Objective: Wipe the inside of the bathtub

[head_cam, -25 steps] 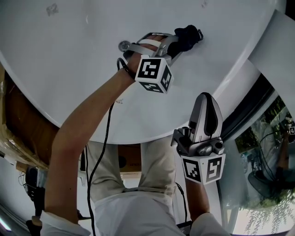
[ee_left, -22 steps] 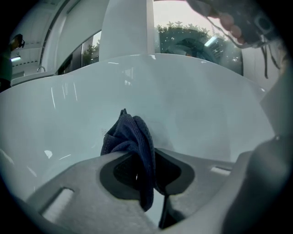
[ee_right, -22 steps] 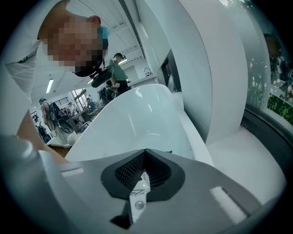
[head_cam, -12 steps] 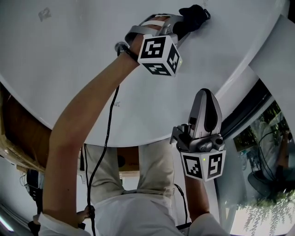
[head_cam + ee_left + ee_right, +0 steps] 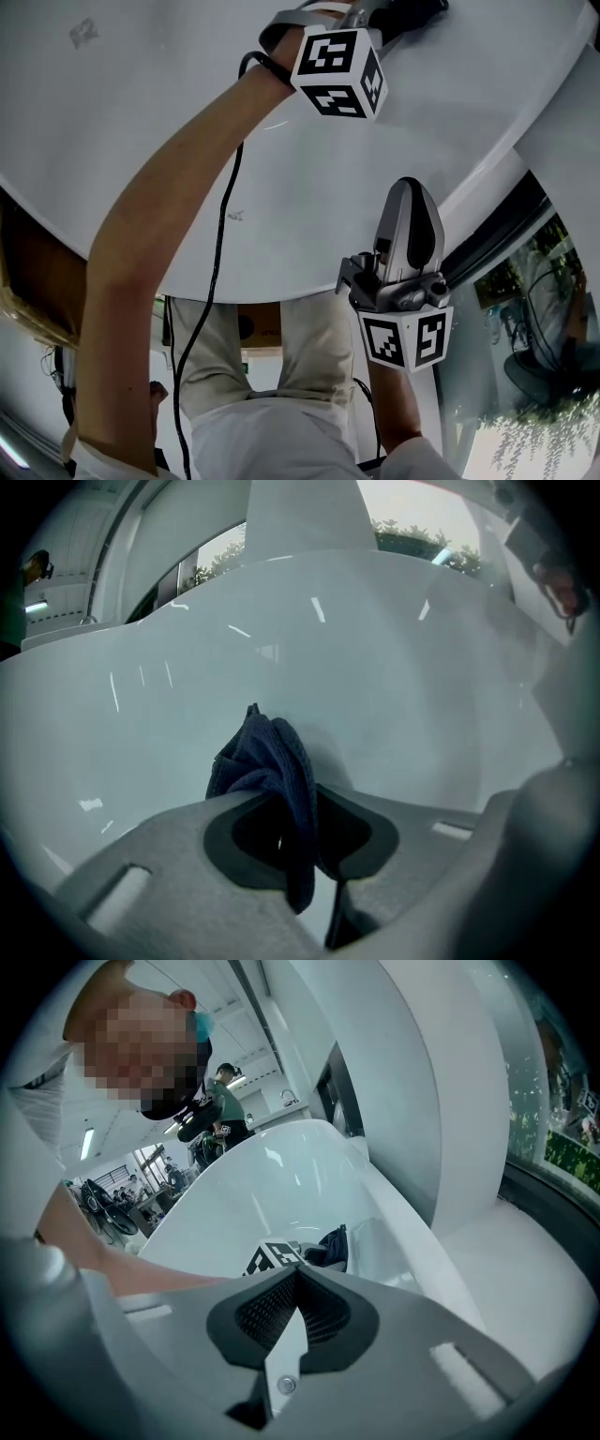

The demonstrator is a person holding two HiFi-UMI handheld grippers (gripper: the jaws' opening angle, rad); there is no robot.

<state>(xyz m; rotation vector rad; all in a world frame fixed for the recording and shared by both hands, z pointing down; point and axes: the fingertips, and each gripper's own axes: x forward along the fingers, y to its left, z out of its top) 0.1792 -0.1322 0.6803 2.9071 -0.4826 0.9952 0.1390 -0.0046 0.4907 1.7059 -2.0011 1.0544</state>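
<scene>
Against the inner wall of the bathtub point(image 5: 141, 141), the dark cloth point(image 5: 272, 757) sits clamped in your left gripper point(image 5: 281, 813); press it flat to the surface and overlap your strokes. Your right gripper point(image 5: 295, 1312), jaws together and empty, hovers near the rim, clear of the wiping.

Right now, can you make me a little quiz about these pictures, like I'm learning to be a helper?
1. True or false: the left gripper is shut on a dark blue cloth.
2. Pick one. What is between the jaws of the right gripper? A) a sponge. B) nothing, the jaws are together. C) the cloth.
3. Fill the gap: the left gripper reaches into the white ____ with its cloth.

Key: 1 true. 2 B. 3 bathtub.
</scene>
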